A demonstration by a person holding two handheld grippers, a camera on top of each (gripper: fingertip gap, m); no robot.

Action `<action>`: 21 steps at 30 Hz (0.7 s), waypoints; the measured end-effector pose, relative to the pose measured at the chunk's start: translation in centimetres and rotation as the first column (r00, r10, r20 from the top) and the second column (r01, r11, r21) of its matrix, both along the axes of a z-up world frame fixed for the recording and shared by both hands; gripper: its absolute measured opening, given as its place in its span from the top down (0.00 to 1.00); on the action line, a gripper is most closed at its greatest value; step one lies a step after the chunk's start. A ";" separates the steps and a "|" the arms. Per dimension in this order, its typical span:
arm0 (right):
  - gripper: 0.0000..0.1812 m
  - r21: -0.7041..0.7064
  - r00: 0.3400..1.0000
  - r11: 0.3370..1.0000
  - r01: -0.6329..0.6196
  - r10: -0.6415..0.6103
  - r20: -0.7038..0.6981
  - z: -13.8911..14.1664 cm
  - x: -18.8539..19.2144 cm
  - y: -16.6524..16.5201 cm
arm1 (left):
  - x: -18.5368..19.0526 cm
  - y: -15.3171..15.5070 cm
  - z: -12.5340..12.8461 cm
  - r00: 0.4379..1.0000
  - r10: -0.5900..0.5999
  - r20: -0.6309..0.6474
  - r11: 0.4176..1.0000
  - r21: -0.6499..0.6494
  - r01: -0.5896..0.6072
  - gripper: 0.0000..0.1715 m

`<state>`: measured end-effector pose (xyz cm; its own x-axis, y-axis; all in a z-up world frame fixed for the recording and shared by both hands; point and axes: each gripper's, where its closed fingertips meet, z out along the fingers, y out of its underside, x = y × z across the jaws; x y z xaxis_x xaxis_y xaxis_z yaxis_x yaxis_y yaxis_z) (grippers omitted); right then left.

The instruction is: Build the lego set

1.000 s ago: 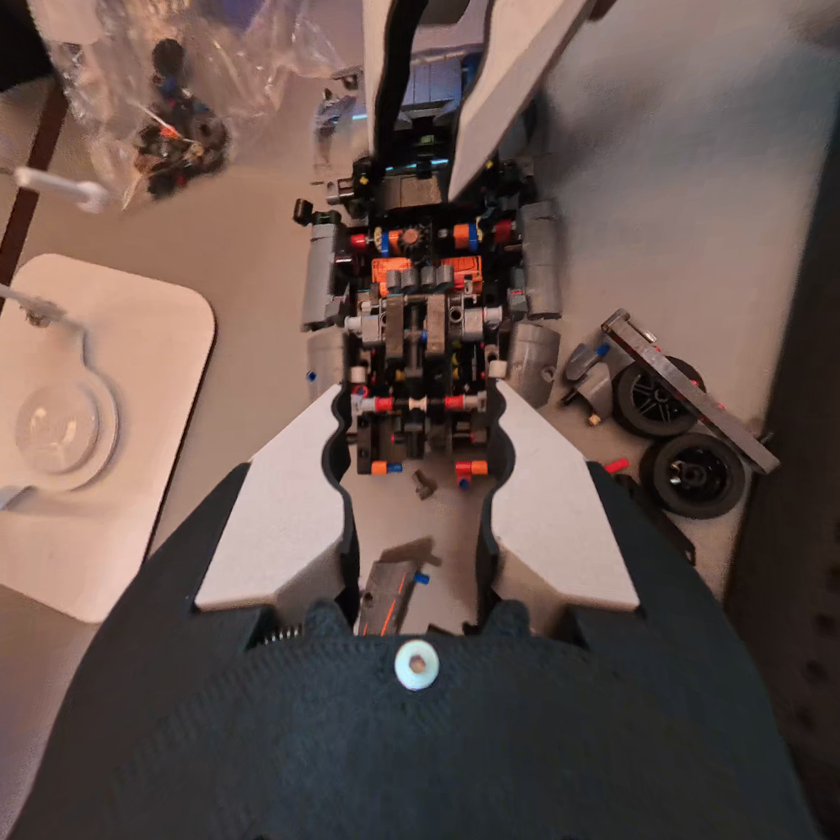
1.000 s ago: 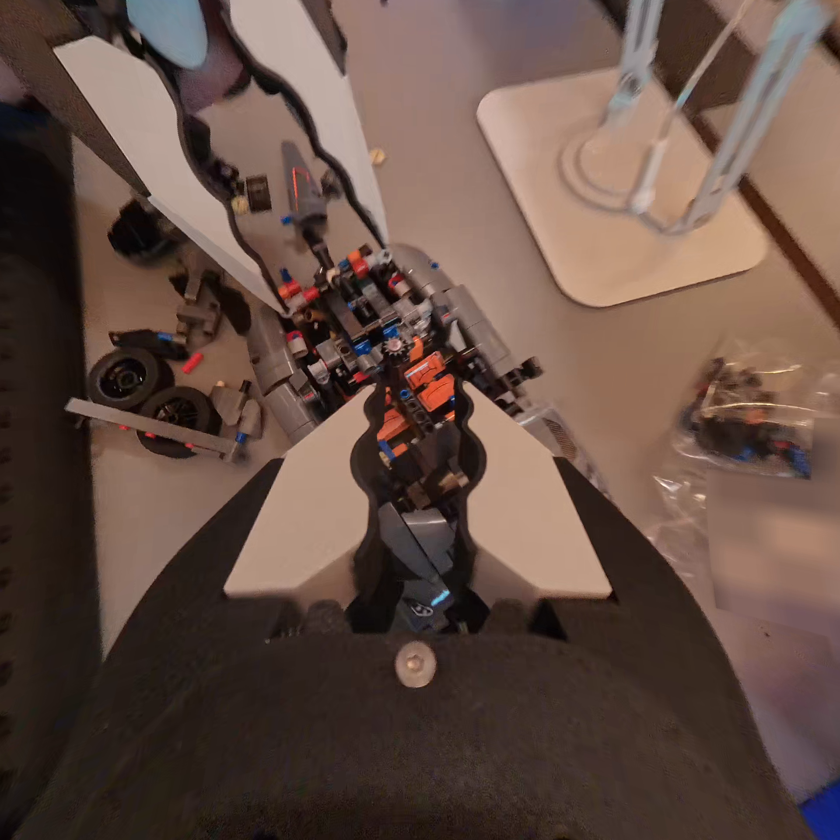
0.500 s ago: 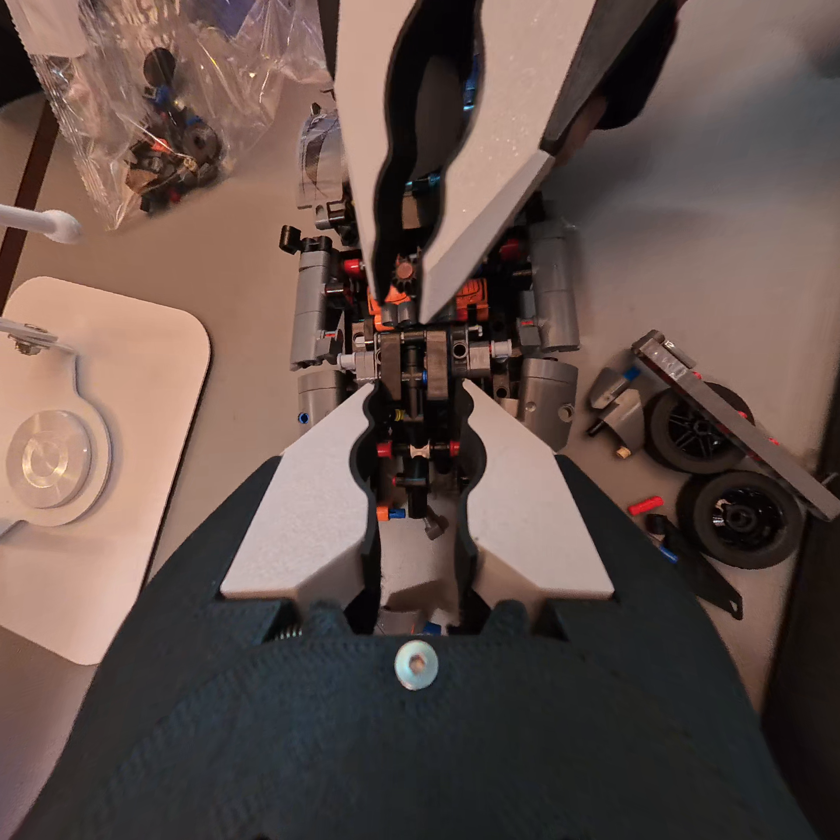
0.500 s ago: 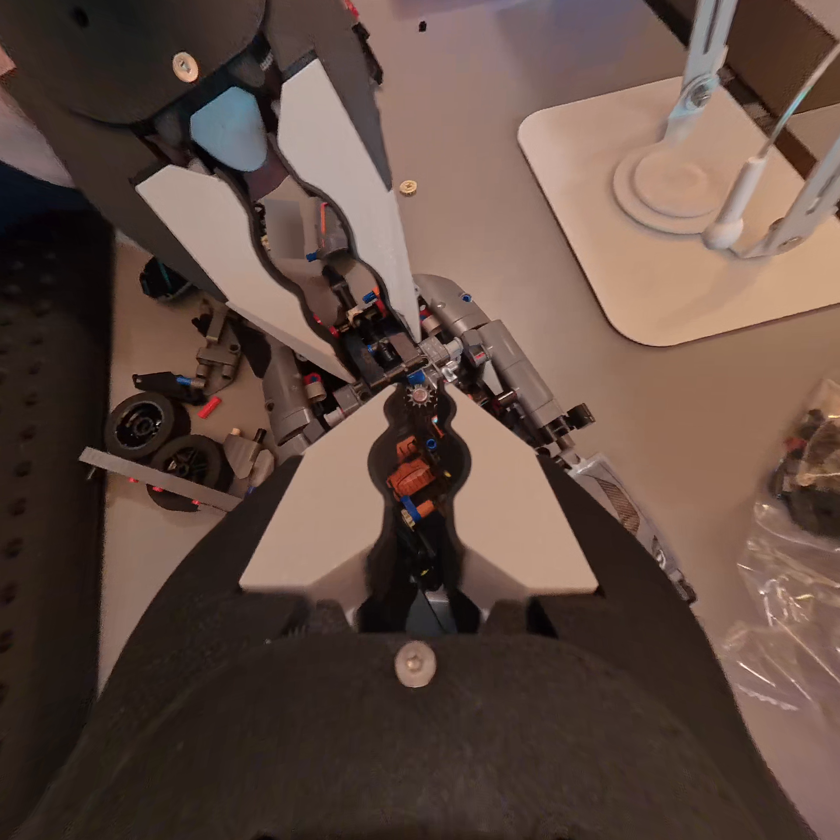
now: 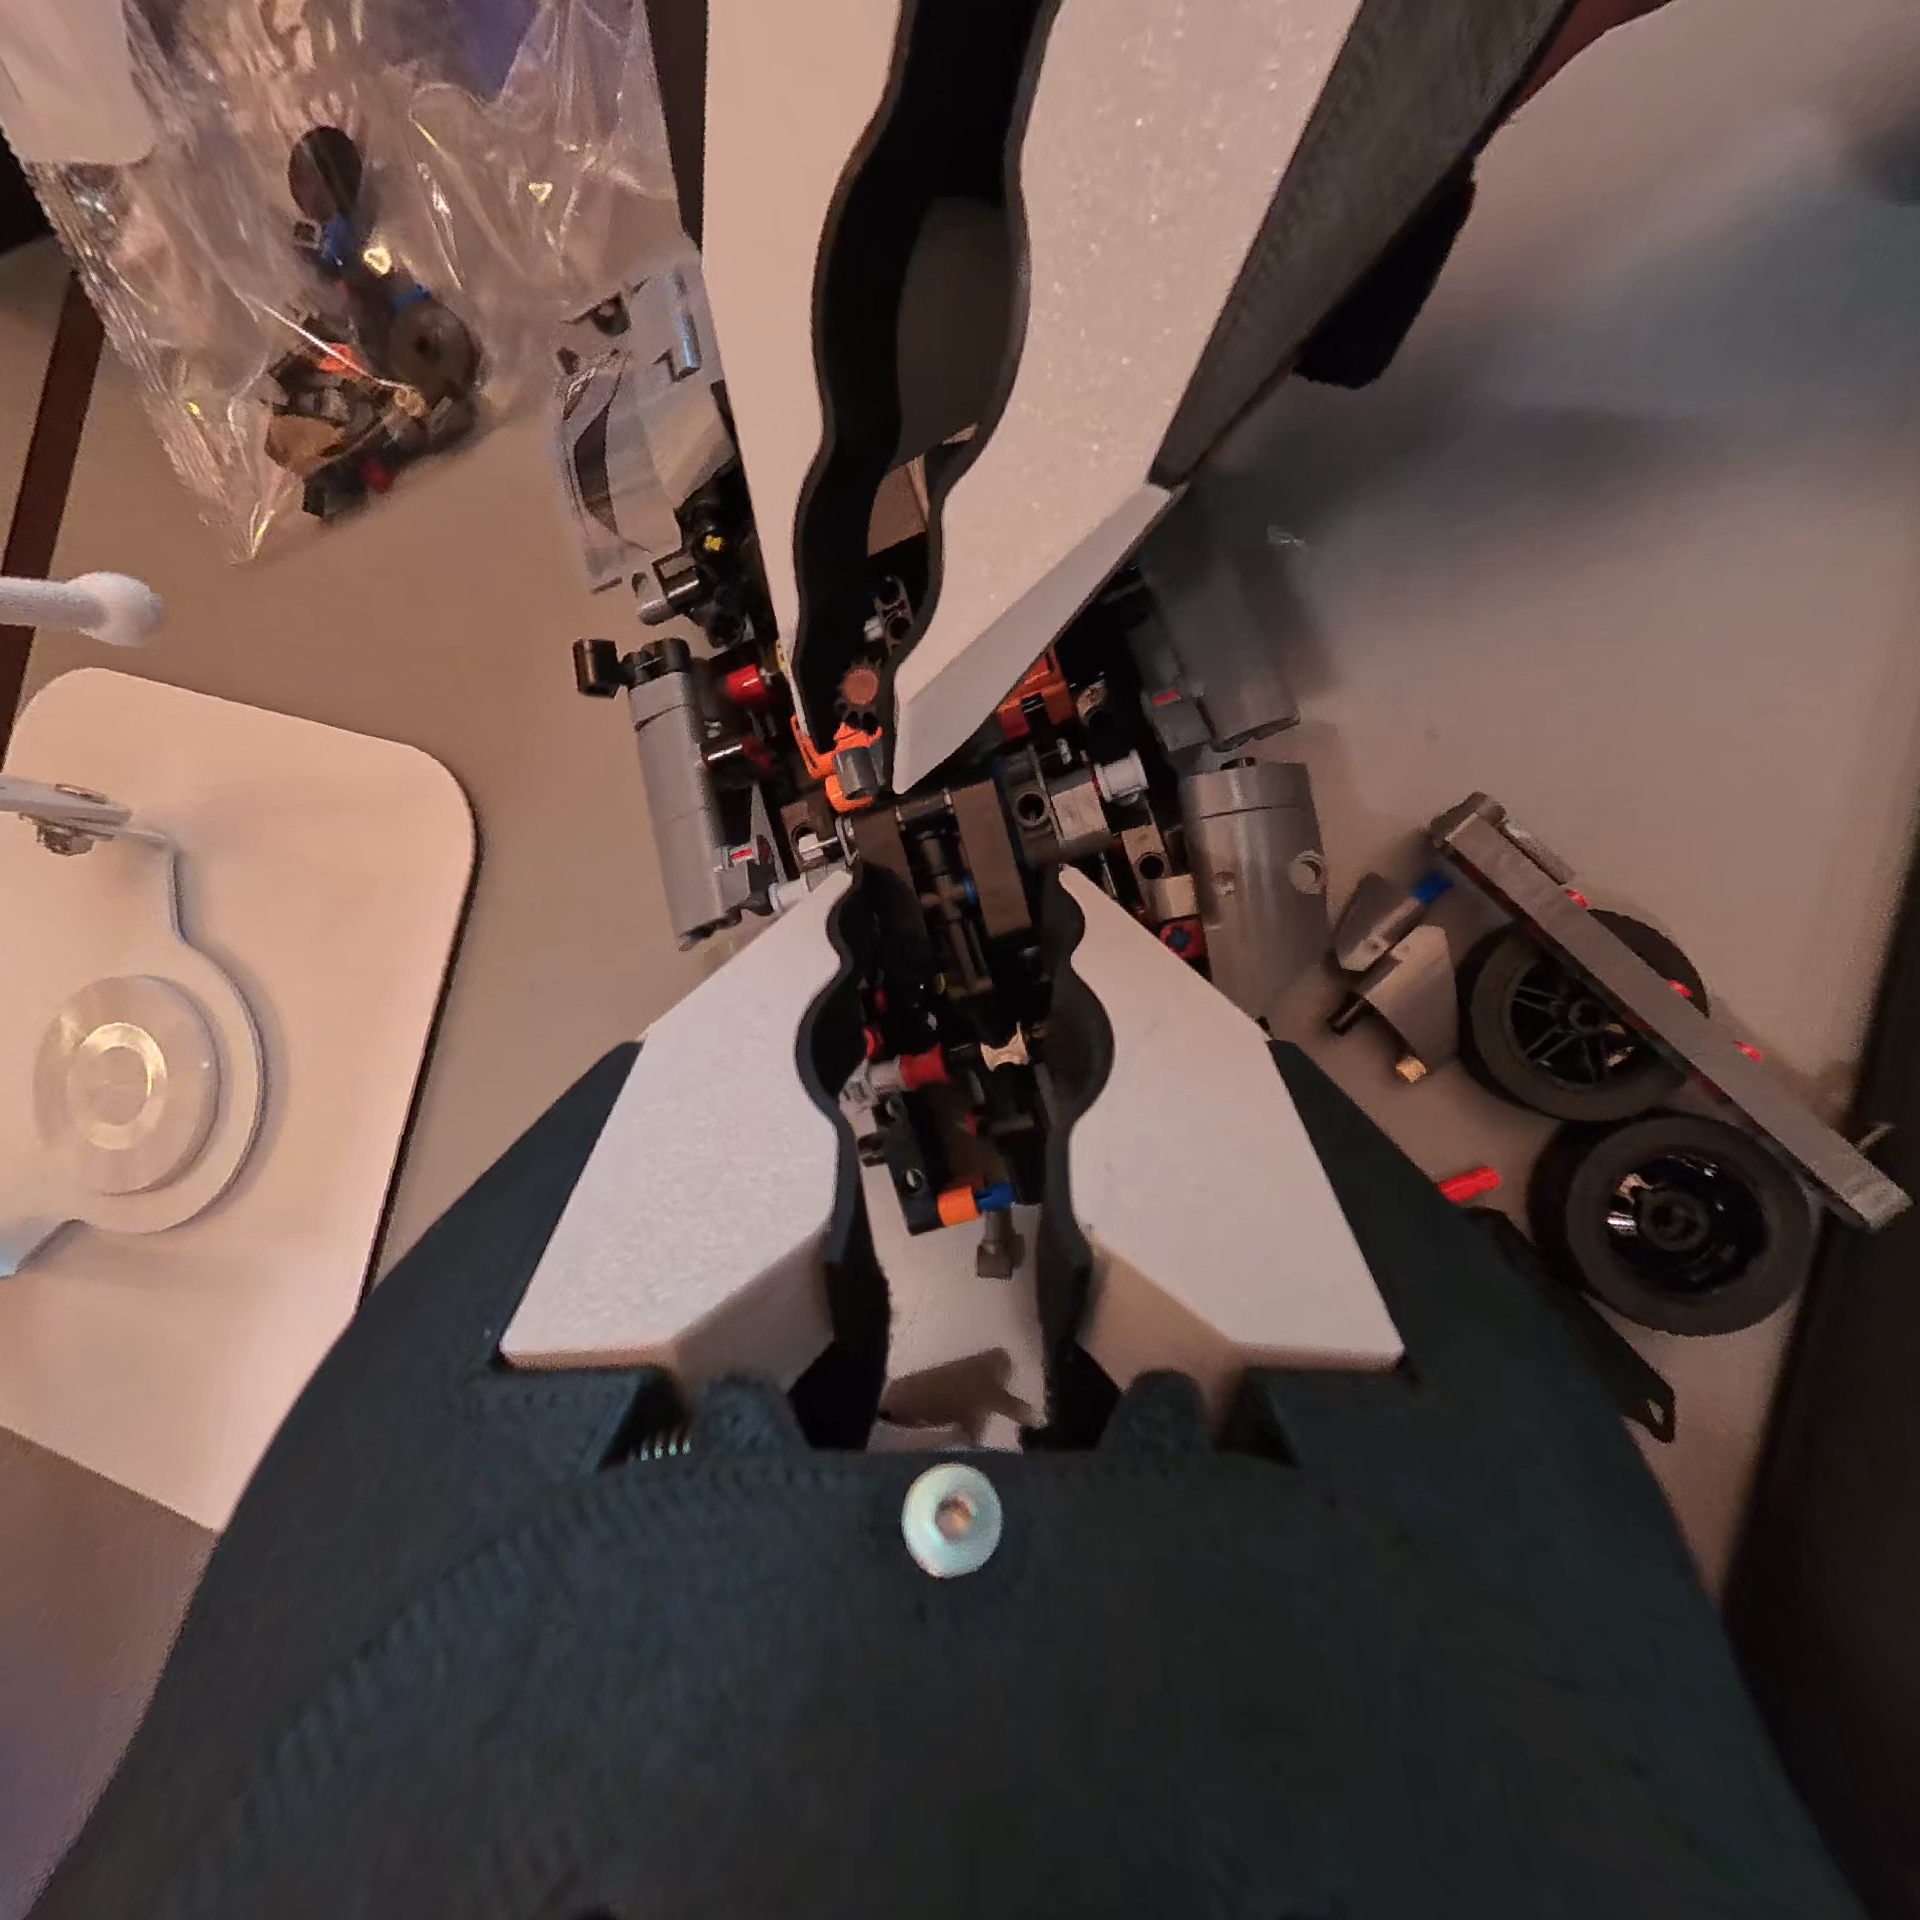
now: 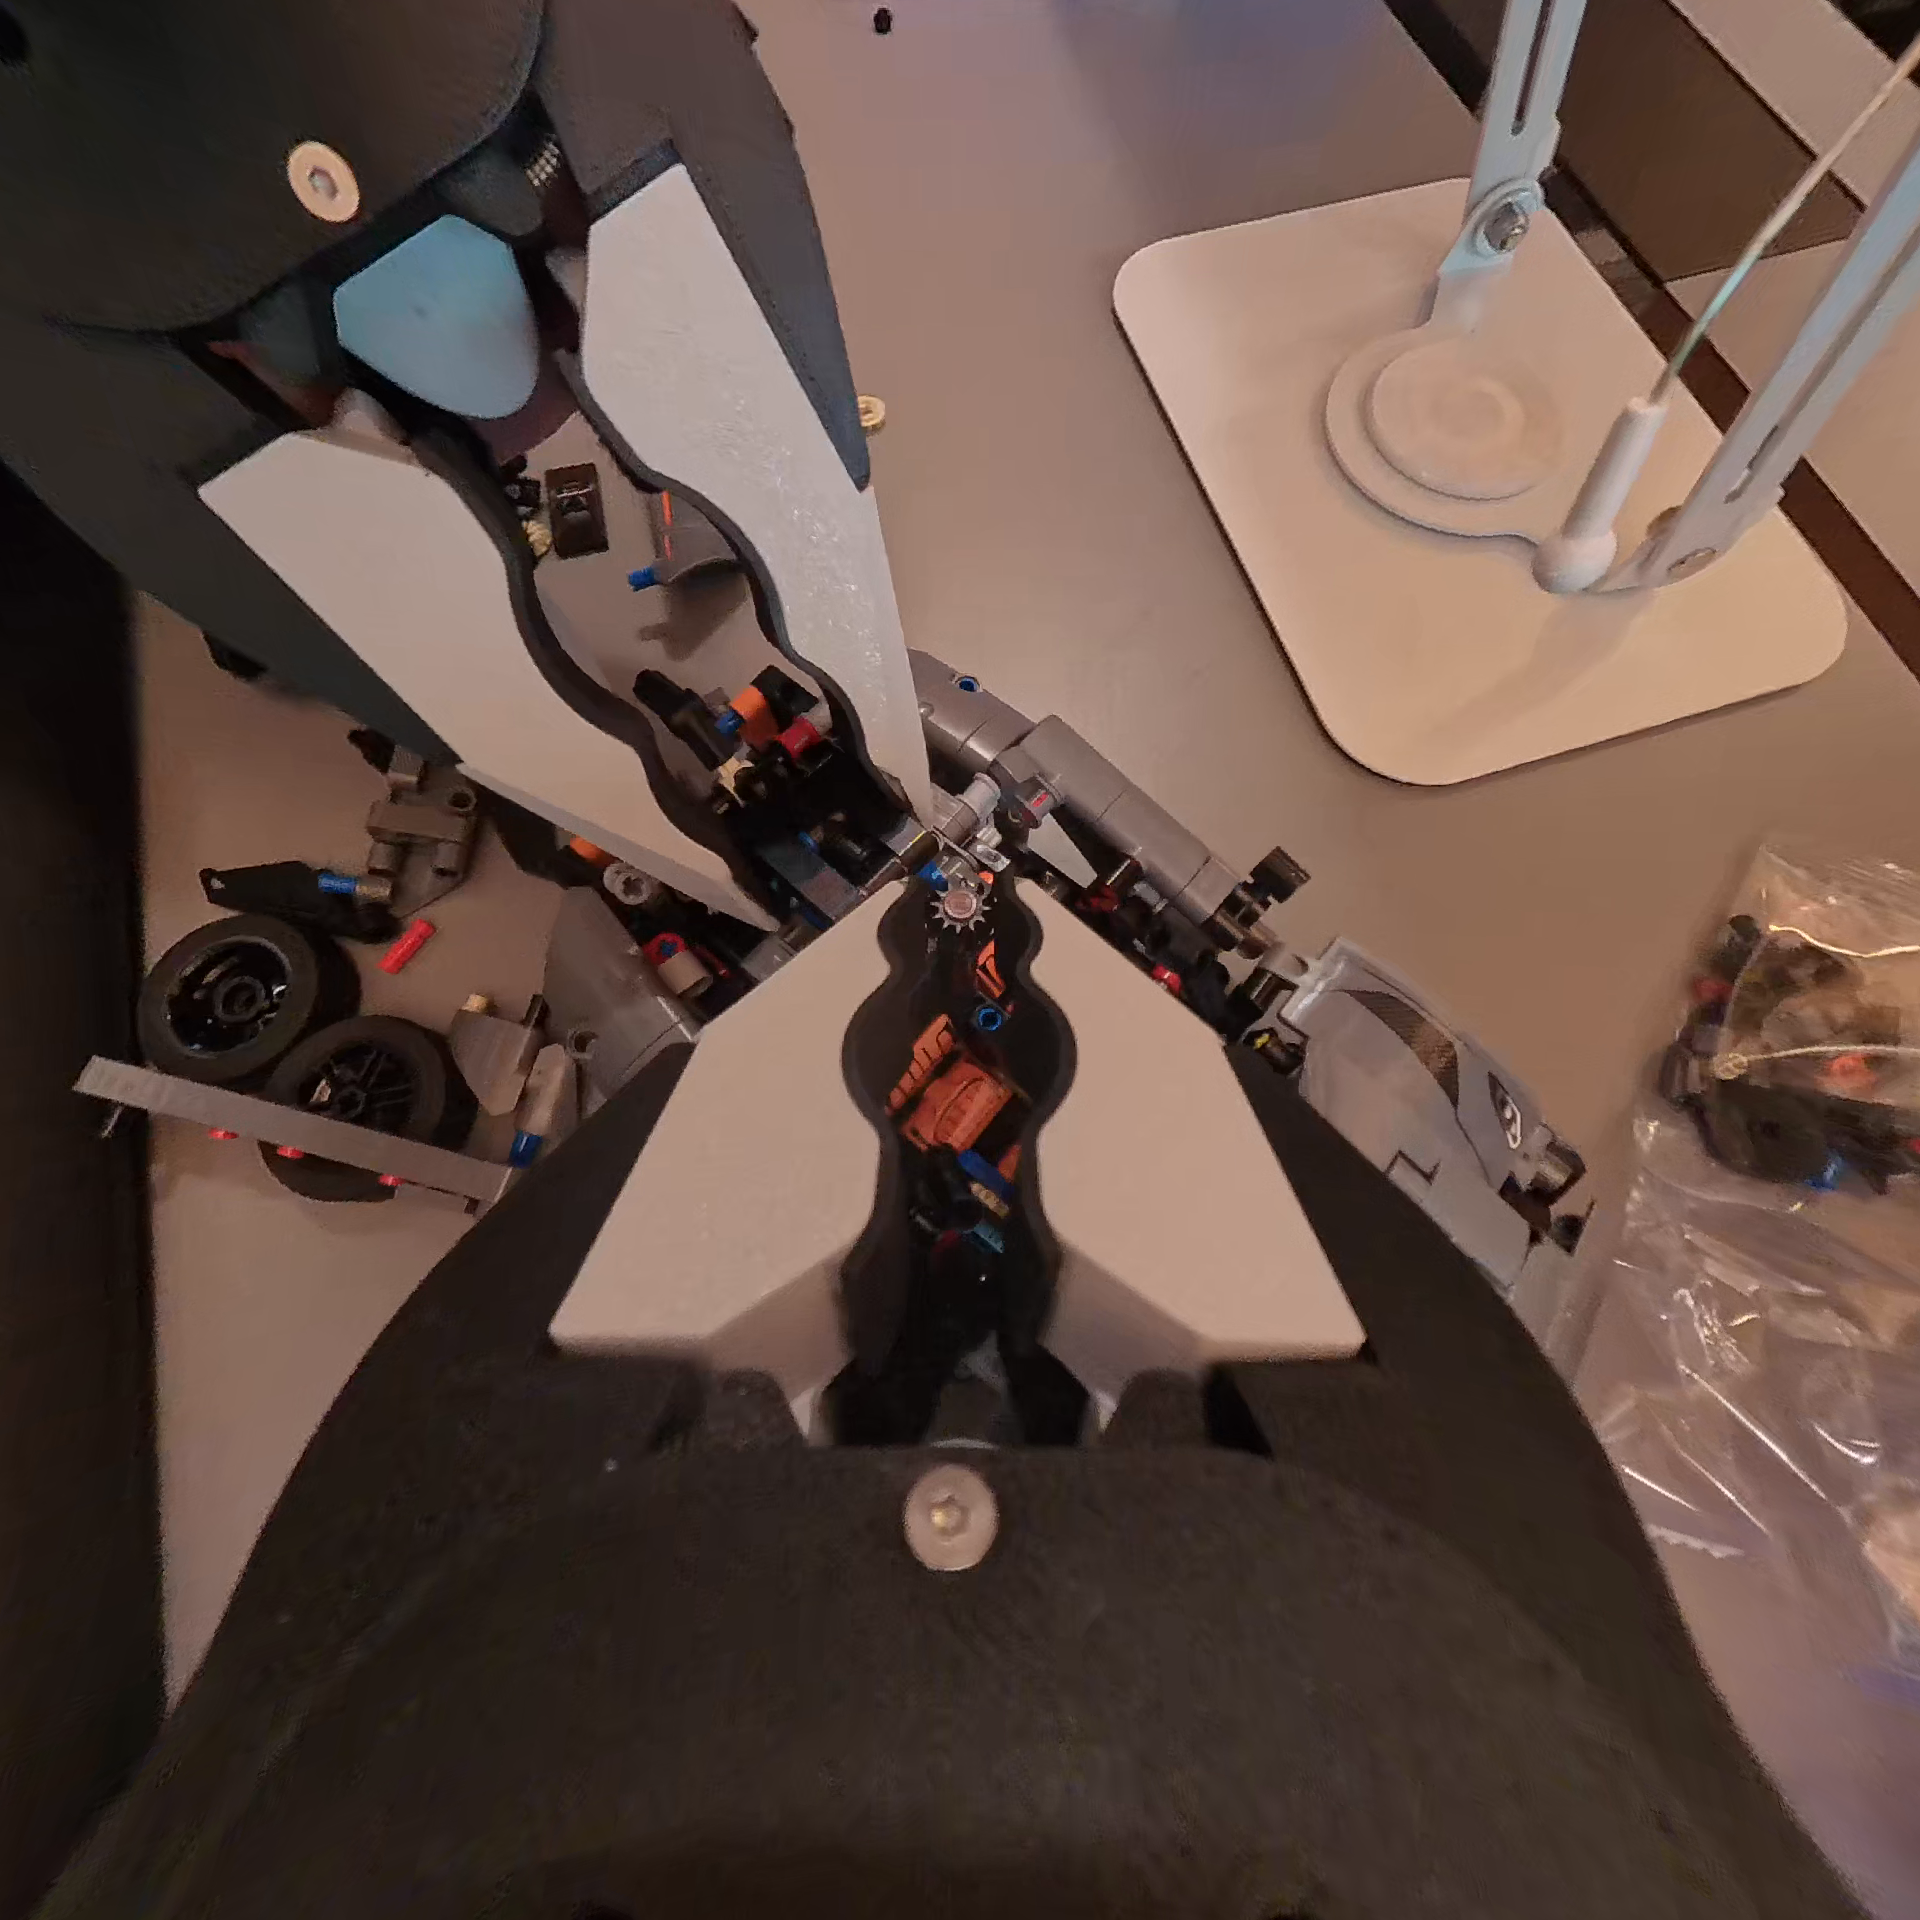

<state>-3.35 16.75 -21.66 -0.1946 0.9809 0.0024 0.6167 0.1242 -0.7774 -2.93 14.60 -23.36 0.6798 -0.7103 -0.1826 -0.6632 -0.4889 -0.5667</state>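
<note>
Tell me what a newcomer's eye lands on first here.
Two white-fingered grippers, left gripper and right gripper, meet tip to tip over the half-built grey, black and orange lego car chassis mid-table. Beside it lie two black rubber wheels under a grey beam, and a clear plastic bag of parts sits beyond.

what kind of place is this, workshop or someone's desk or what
Probably a desk or hobby workbench indoors: a half-built lego car lies on a plain tabletop, with loose wheels, a clear bag of parts and a white stand base around it.
</note>
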 end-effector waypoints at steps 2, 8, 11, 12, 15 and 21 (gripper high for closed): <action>0.95 -0.005 1.000 1.000 0.015 -0.015 -0.003 0.2 0.0 0.1 | -0.1 0.1 0.0 1.000 0.001 -0.010 1.000 0.003 -0.001 0.84; 0.94 -0.234 0.967 0.969 0.081 -0.134 -0.218 5.8 1.8 2.2 | -0.1 0.4 -0.1 1.000 -0.003 -0.009 1.000 0.009 0.003 0.84; 0.94 -0.241 0.980 0.970 -0.007 -0.042 -0.197 5.4 3.1 0.7 | -0.2 0.5 0.0 0.999 -0.011 -0.036 1.000 0.021 0.012 0.84; 0.94 -0.264 0.975 0.963 -0.051 -0.009 -0.222 6.3 3.4 0.0 | -0.2 0.6 0.0 1.000 -0.008 -0.027 1.000 0.024 0.009 0.84; 0.94 -0.282 0.981 0.946 -0.161 0.123 -0.151 5.4 4.9 -2.3 | -1.0 0.6 0.0 1.000 0.009 -0.002 1.000 0.027 -0.009 0.84; 0.94 -0.264 0.935 0.924 -0.276 0.322 0.148 0.2 6.9 -6.3 | -2.4 0.6 0.0 0.997 -0.063 0.038 0.997 0.044 0.061 0.84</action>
<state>3.55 10.44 -21.46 -0.4533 0.8446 -0.2851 0.7149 0.1534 -0.6822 -5.29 15.20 -23.31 0.6419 -0.7434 -0.1877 -0.6680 -0.4220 -0.6130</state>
